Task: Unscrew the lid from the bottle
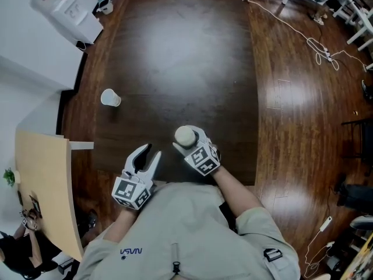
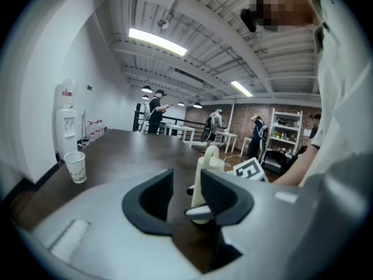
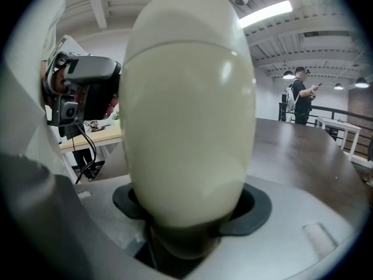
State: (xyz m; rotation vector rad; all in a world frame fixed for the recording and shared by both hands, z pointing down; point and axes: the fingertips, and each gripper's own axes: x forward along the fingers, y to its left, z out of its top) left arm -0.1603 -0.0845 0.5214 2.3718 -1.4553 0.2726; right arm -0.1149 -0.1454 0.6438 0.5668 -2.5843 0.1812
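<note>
A cream bottle with a domed lid stands on the dark table near its front edge. My right gripper reaches in from the near side, its dark pads against both sides of the bottle's body, shut on it. My left gripper hovers to the left of the bottle, apart from it. Its jaws are open with nothing between them. Past the left gripper I see the bottle and the right gripper's marker cube.
A paper cup sits at the table's left side, also seen in the left gripper view. A water dispenser stands at the far left. A tan desk is at my left. Cables lie on the wooden floor at right.
</note>
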